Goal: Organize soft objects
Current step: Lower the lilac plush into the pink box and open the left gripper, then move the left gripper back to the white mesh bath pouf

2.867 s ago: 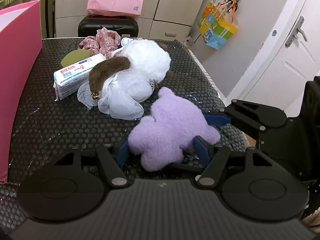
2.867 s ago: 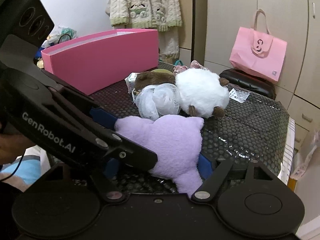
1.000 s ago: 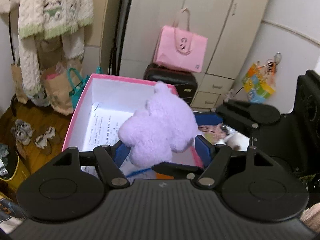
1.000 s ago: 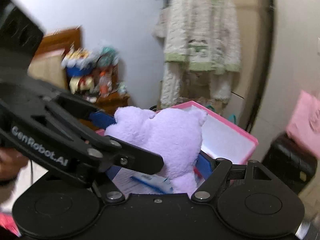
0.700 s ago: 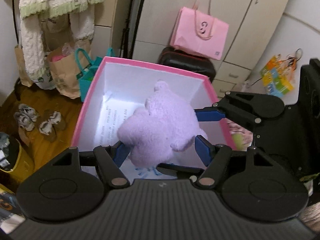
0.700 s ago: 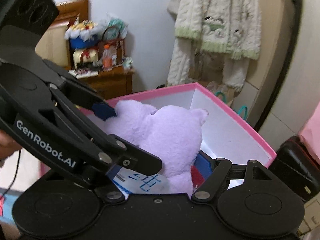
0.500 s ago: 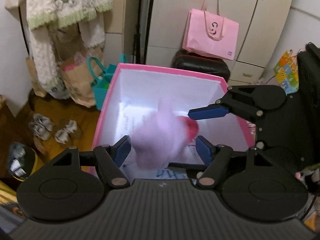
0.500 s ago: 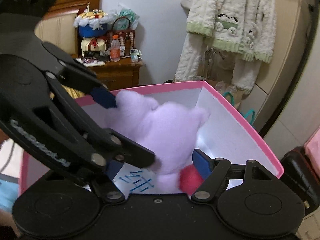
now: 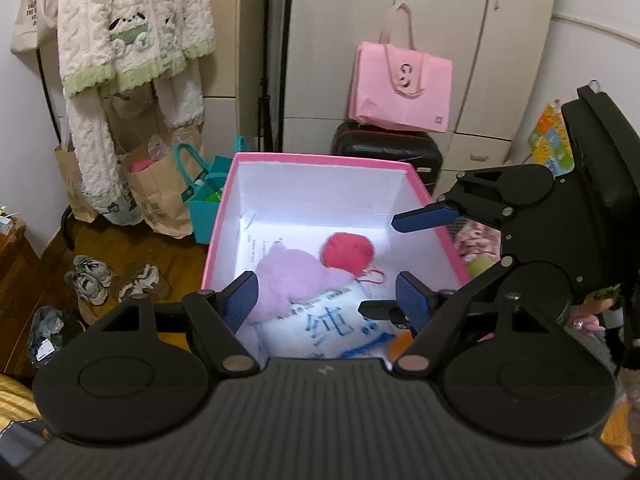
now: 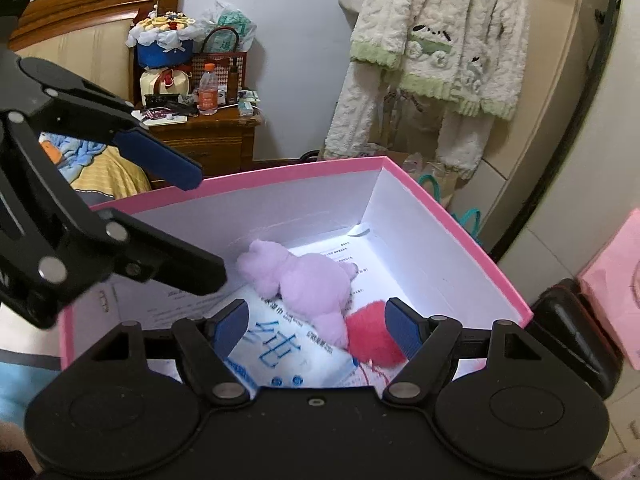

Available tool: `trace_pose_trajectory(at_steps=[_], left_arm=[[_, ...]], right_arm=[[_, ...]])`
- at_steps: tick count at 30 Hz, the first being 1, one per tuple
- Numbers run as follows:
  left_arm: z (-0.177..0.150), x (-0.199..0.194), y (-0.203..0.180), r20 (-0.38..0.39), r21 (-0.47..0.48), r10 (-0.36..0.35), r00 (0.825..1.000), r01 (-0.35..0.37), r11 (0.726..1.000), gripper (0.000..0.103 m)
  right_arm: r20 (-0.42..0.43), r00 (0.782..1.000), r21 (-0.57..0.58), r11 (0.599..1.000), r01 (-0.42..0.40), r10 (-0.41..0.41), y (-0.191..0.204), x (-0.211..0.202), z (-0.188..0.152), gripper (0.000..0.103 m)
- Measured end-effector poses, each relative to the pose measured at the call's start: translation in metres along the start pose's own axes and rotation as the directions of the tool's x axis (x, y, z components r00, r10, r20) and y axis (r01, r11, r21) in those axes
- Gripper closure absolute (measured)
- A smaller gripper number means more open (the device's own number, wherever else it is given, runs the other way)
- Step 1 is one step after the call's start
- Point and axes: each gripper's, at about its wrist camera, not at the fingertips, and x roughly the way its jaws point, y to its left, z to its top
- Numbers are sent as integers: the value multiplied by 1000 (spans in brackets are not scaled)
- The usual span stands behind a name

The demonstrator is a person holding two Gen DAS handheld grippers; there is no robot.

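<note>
The purple plush toy [image 9: 288, 280] [image 10: 308, 280] lies loose on the floor of the pink box [image 9: 320, 158] [image 10: 460, 232], resting partly on a white tissue pack with blue print [image 9: 332, 332] [image 10: 280, 352]. A red fluffy ball [image 9: 347, 252] [image 10: 374, 338] sits beside it. My left gripper [image 9: 327, 300] hovers above the box's near end, its jaws opening, with nothing pressed between the pads. My right gripper [image 10: 316, 326] also hangs over the box, open and empty. Each gripper shows in the other's view.
A pink tote bag [image 9: 400, 88] sits on a black suitcase [image 9: 386, 148] behind the box. A cream sweater [image 9: 132, 28] hangs at the left above paper bags [image 9: 156, 192] and shoes [image 9: 112, 276]. A wooden nightstand [image 10: 204, 136] with clutter stands beyond the box.
Both grippers carried the purple plush from the black table over the pink box and let it go. It dropped to the box floor beside the red ball.
</note>
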Motion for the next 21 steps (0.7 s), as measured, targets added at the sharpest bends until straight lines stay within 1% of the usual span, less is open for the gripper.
trace_pose_trajectory(at_steps=[4,9,13,16,18,21], left_arm=[[-3,-23,-16,16,36,-16,1000,15,999,27],[-6,-51,-34,37,66,-53,998,50,997,26],[-10,-72,-51,55,95,-80,995,75,993,26],[-15,-85,-67,74,127,-101,992,91,988,25],[-21,-90,-78,82,145,-117,990,104,984,25],[-28,-94,-96,71,182,-152,986,137,974,25]], right_arm=[[7,1000,-2,1000,25,-25,9,-27,-5,23],[28,998,10,999,51,-51,19,-72,-14,23],[61,996,18,997,70,-71,22,-116,-28,22],[98,990,37,994,98,-101,23,-147,-43,21],[135,982,81,990,118,-128,20,-167,-62,20],[153,978,181,977,112,-141,12,-187,-91,20]])
